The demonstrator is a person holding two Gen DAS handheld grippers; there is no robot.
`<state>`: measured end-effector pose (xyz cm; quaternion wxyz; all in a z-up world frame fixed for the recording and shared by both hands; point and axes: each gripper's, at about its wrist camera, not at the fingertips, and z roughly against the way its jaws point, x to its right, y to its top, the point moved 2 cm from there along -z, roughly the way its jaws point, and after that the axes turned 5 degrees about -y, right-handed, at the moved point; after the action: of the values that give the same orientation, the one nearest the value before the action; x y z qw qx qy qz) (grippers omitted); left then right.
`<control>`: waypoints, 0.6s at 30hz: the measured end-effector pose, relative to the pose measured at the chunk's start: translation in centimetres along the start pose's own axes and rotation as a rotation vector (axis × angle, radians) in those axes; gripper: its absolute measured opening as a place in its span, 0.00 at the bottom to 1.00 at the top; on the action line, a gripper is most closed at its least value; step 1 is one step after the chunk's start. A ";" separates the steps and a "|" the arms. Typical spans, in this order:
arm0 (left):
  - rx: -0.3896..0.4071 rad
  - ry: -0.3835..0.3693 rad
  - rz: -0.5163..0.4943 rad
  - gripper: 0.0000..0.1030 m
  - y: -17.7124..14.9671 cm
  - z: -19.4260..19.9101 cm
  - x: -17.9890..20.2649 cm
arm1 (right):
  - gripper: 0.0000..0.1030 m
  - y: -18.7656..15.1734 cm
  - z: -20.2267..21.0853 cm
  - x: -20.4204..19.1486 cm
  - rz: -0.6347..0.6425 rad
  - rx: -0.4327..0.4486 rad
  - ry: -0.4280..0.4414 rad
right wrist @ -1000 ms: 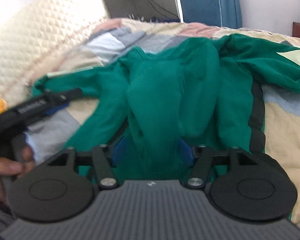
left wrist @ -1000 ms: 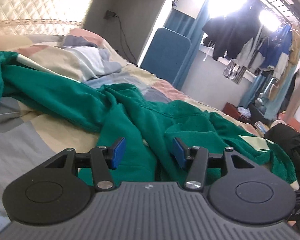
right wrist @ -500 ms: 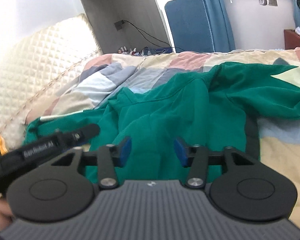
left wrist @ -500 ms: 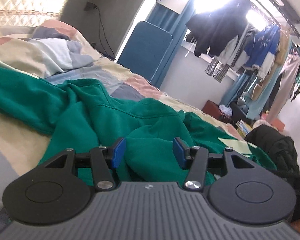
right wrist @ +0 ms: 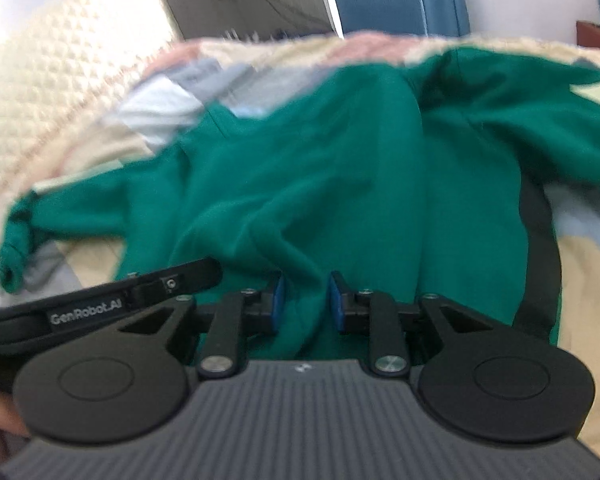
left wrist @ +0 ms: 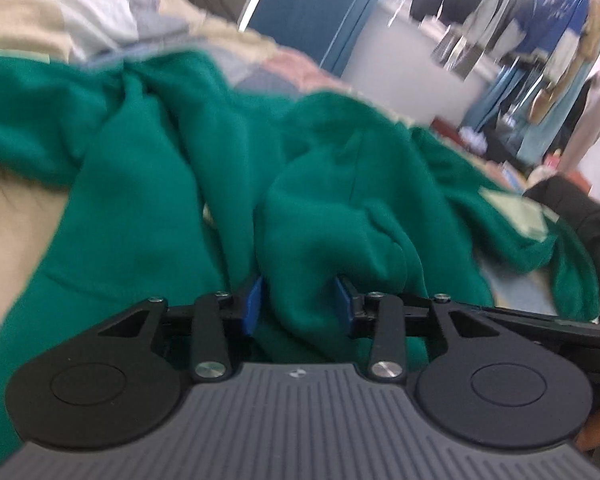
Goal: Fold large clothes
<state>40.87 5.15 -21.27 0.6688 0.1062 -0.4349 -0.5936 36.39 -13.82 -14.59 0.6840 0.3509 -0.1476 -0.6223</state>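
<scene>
A large green sweatshirt [left wrist: 140, 200] lies rumpled across the bed, with a pale patch [left wrist: 516, 212] on its right part. My left gripper [left wrist: 298, 304] is low on it. Its jaws are closing, and a thick bulge of green cloth fills the gap and touches both blue pads [left wrist: 254, 304]. In the right wrist view the same sweatshirt [right wrist: 340, 160] spreads ahead, one sleeve cuff [right wrist: 12, 248] at the far left. My right gripper [right wrist: 306, 302] is closing too, with a ridge of green cloth pinched between its pads [right wrist: 334, 300]. Both views are blurred.
The sweatshirt rests on a patchwork quilt [left wrist: 16, 220] with a cream padded headboard [right wrist: 60, 80] behind. The left tool's black casing [right wrist: 100, 304] lies close beside my right gripper. A blue panel [left wrist: 304, 12], hanging clothes [left wrist: 540, 28] and a black bag [left wrist: 580, 216] stand past the bed.
Both grippers have dropped down and forward onto the sweatshirt. Their jaws have narrowed from wide apart to closing on folds of green cloth.
</scene>
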 end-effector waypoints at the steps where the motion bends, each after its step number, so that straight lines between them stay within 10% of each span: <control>1: -0.010 0.014 -0.013 0.41 -0.2 -0.5 0.0 | 0.26 -0.3 -0.7 0.2 -0.011 -0.029 -0.004; 18: 0.068 0.022 0.019 0.42 -0.8 4.0 0.3 | 0.29 -0.4 2.9 0.9 -0.091 0.021 0.000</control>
<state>37.44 6.20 -19.26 0.6750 0.1312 -0.4484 -0.5710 34.38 -15.51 -12.98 0.6515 0.3643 -0.1379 -0.6510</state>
